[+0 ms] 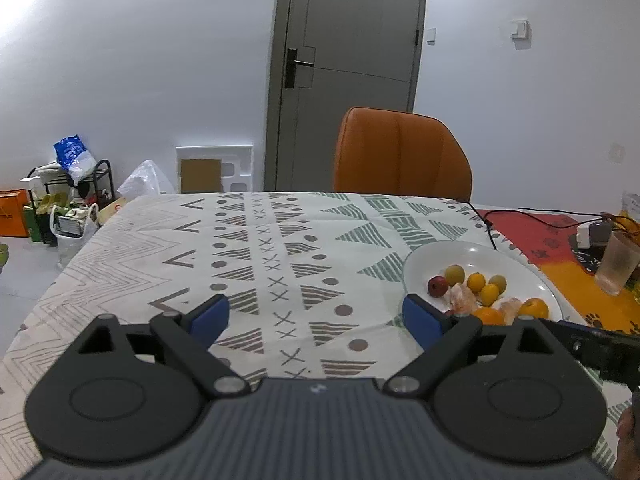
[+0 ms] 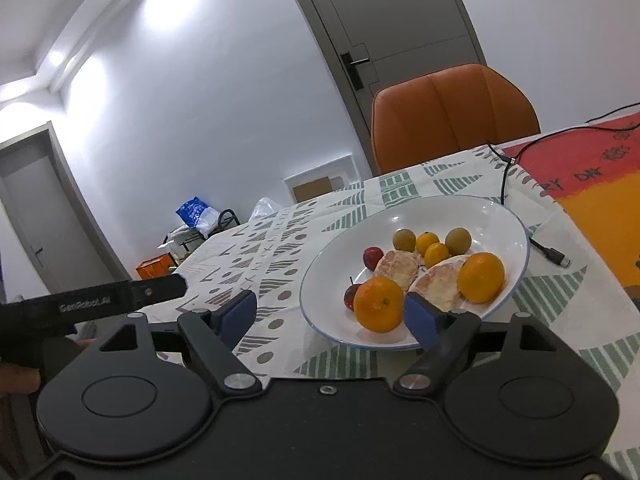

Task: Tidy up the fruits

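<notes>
A white plate [image 2: 516, 236] holds all the fruit: two oranges [image 2: 378, 304], one at the near rim and one to its right, two peeled pale citrus pieces [image 2: 438, 286] between and behind them, two small red fruits [image 2: 373, 257] on the left side, and at the back a row of two olive-green fruits [image 2: 404, 239] with two small yellow fruits [image 2: 436, 254] between them. The plate sits on the table [image 2: 280, 248], on a patterned cloth, just ahead of the right hand-held gripper [image 2: 332, 318] and slightly to its right. That gripper's blue pads stand apart with nothing between them; its right pad overlaps the plate's near rim in the view, and contact cannot be told.

The left hand-held gripper [image 1: 316, 316] is also spread wide and empty, over bare cloth, with the plate ahead and off to its right, beside its right pad. Part of the right device shows at its far right edge.

A black cable [image 2: 506, 176] runs across the table beyond the plate, onto a red and orange mat [image 2: 592, 184]. A frosted cup [image 1: 616, 264] stands further right of the plate. An orange chair [image 1: 400, 152] is at the table's far edge, with a grey door [image 1: 348, 68] behind it.
</notes>
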Demonstrator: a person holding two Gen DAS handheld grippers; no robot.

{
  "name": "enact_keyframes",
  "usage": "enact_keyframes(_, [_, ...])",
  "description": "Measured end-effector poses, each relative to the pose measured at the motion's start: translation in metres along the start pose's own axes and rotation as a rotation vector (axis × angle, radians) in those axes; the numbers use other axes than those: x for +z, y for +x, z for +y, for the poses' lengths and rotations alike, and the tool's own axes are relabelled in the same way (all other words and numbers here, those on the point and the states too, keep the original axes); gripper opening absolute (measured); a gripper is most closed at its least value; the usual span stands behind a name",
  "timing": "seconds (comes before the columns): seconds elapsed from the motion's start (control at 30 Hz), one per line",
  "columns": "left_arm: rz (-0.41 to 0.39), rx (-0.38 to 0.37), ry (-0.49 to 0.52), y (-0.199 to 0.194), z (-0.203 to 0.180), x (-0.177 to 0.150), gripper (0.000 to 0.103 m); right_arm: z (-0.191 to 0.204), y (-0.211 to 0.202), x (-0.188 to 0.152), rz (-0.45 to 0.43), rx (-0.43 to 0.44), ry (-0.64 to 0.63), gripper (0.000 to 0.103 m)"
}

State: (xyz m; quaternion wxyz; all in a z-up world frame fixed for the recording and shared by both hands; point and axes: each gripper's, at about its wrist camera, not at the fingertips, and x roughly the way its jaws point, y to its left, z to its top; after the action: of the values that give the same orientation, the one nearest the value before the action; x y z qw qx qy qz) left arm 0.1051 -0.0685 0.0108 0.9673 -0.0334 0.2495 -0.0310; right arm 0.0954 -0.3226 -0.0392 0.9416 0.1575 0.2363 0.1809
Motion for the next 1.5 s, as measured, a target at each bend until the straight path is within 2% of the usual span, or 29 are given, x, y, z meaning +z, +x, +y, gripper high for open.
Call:
enact_keyframes(0.17, [-0.009,0.009,-0.012,-0.008,0.009,0.000,0.092,0.007,-0.001,0.003,-0.019,-0.006,-0.014,0.081])
enact_keyframes(0.4, [-0.009,0.015,-0.045,-0.026,0.024,-0.001,0.095,0.024,-0.010,0.003,-0.004,-0.018,-0.047,0.103])
enact_keyframes(0.53, [0.001,0.030,-0.050,-0.040,0.031,-0.007,0.098,0.034,-0.018,0.003,0.011,-0.040,-0.082,0.103])
enact_keyframes(0.77, [0.048,0.043,-0.053,-0.055,0.040,-0.016,0.099,0.040,-0.030,-0.001,0.017,-0.057,-0.084,0.103])
enact_keyframes(1.1, [0.058,0.065,-0.036,-0.071,0.038,-0.023,0.100,0.052,-0.046,-0.009,0.029,-0.065,-0.155,0.103])
enact_keyframes(1.23, [0.088,0.032,-0.047,-0.074,0.039,-0.025,0.100,0.055,-0.054,-0.010,0.019,-0.060,-0.169,0.103])
enact_keyframes(1.5, [0.076,0.033,-0.052,-0.085,0.042,-0.029,0.100,0.056,-0.063,-0.013,0.015,-0.056,-0.173,0.103])
